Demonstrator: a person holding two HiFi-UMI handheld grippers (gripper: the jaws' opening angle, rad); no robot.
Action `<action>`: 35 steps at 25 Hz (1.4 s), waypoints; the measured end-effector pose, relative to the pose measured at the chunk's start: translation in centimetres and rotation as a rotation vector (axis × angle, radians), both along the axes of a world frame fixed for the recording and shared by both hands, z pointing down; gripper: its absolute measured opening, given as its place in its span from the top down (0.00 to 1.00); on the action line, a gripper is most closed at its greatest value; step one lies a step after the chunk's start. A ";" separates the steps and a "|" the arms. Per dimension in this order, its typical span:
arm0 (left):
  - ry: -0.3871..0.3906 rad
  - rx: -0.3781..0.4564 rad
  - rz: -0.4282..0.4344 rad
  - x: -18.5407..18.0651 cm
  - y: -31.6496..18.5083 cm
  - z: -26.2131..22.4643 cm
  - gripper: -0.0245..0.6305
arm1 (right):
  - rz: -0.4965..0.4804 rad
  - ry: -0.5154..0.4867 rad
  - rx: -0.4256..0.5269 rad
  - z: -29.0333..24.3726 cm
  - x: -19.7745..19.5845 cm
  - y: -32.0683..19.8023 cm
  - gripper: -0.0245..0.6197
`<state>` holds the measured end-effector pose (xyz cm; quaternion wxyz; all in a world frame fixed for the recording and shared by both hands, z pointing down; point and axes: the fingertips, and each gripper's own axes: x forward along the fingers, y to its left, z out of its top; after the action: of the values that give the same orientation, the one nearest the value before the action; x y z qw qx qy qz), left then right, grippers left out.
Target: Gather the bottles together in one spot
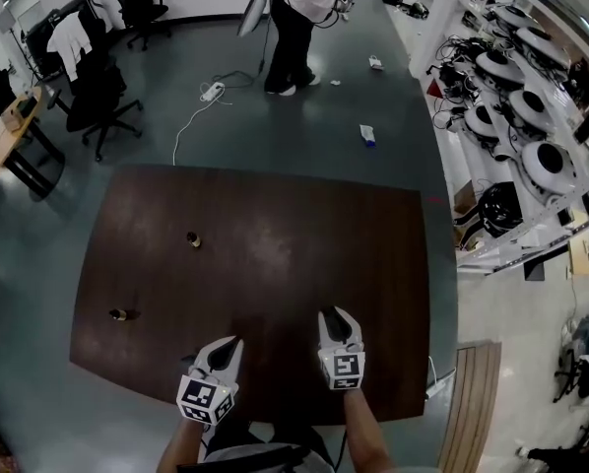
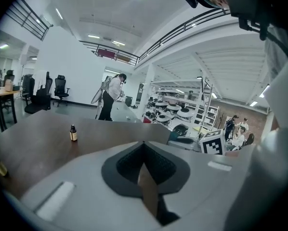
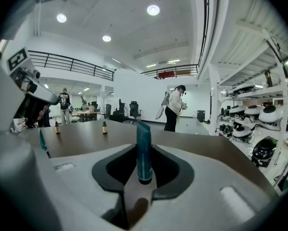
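While the right gripper hung over the near edge of the table, its jaws were closed partway on a teal tube, pinching it at their tips. The tube stood upright between them, dark cap down. Just beside it, the left gripper was also at the near edge, its jaw tips together with nothing seen between them; only brown table showed through the slit behind the tips. Two brown bottles stood upright on the table's left half, well apart from each other and from both grippers: one bottle toward the middle, the other bottle near the left edge. A person stood on the floor beyond the far side.
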<state>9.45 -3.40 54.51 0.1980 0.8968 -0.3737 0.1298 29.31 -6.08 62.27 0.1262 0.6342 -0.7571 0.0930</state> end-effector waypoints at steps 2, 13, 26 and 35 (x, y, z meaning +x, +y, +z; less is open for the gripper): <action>0.004 0.005 -0.006 -1.0 0.2 -0.1 0.96 | -0.014 0.002 0.001 -0.3 -1.4 0.8 0.81; -0.003 0.035 -0.063 -7.2 1.9 -0.6 0.96 | -0.129 -0.018 0.035 -2.9 -10.0 4.3 0.81; -0.010 0.033 -0.123 -15.6 3.9 -0.1 0.96 | -0.252 -0.040 0.056 -4.1 -20.6 6.6 0.81; -0.008 0.014 -0.136 -19.1 4.8 1.6 0.96 | -0.305 -0.046 0.030 -2.0 -25.7 7.6 0.81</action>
<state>-9.64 1.43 56.10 0.1987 0.8703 -0.4352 0.1170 3.64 1.53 60.30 0.1122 0.5114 -0.8486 0.0760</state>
